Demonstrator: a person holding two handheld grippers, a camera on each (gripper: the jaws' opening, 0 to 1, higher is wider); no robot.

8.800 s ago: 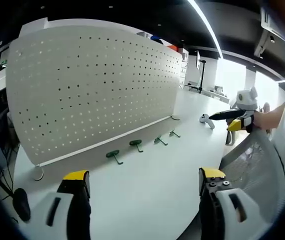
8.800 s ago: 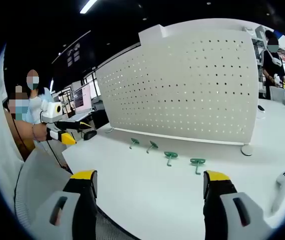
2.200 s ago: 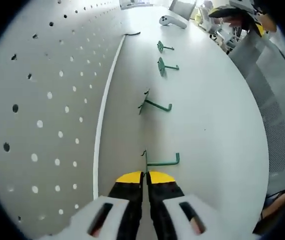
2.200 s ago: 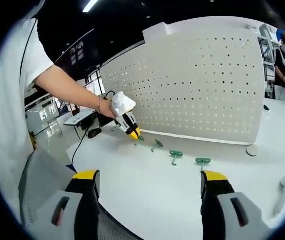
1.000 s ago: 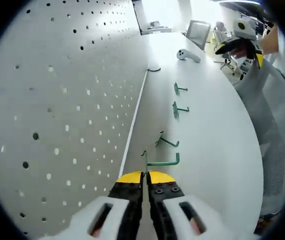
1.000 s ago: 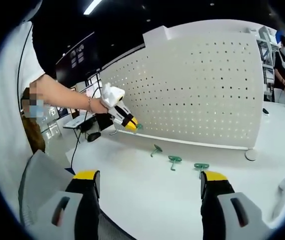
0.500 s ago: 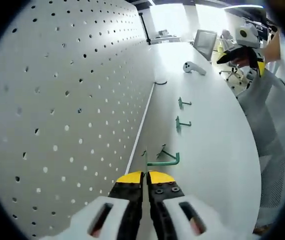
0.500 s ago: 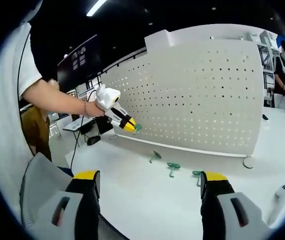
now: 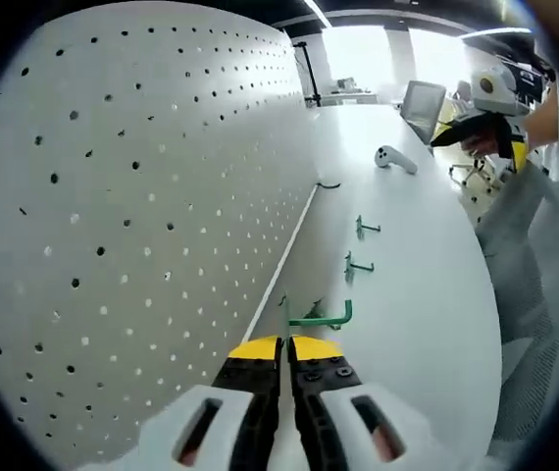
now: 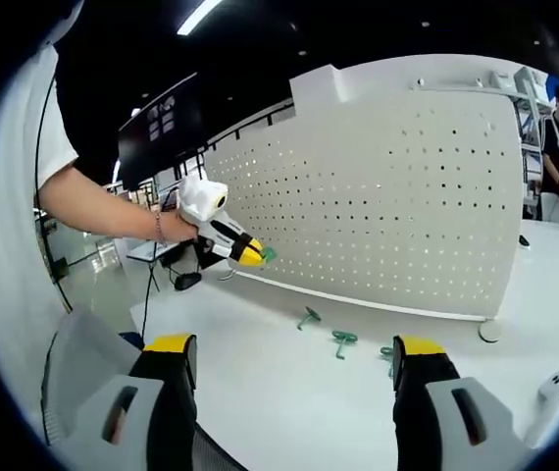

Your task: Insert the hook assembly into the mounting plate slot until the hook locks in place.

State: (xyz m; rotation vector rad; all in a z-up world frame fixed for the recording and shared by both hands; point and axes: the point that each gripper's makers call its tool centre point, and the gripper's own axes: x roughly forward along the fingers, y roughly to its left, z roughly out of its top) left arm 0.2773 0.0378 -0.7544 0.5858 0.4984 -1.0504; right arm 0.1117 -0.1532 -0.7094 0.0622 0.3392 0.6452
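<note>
In the left gripper view we see the left gripper [image 9: 284, 345] with its yellow-tipped jaws pressed together on a green hook [image 9: 316, 316]. The hook is a thin metal rod: its flat end sits between the jaw tips, a short stem rises from them, and the long arm runs to the right, ending in a small upturned tip. The clamped end is hidden by the jaws. The hook is held in the air just beside the pegboard [image 9: 142, 226], a white upright panel with regular rows of small round holes that fills the left of this view; we cannot tell whether the hook touches it.

On the white table [image 9: 427, 294] three more green hooks lie in a row along the foot of the board: the nearest [image 9: 314, 307] is partly hidden behind the held hook, the next [image 9: 356, 265] and the far one [image 9: 366, 228] lie clear. Farther off lie a white controller [image 9: 395, 158] and a dark cable [image 9: 329, 184].

In the right gripper view, the left gripper [image 10: 252, 255] shows small at the left, held by a hand [image 10: 170, 228], with the green hook [image 10: 268, 253] at its tip close to the board's lower left part [image 10: 378, 206]. The right gripper [image 10: 294, 358] has its jaws wide apart and holds nothing; its tips cut off part of the nearest loose hook [image 10: 387, 350]. Two other hooks [image 10: 342, 340] [image 10: 307, 316] lie on the table beyond.
</note>
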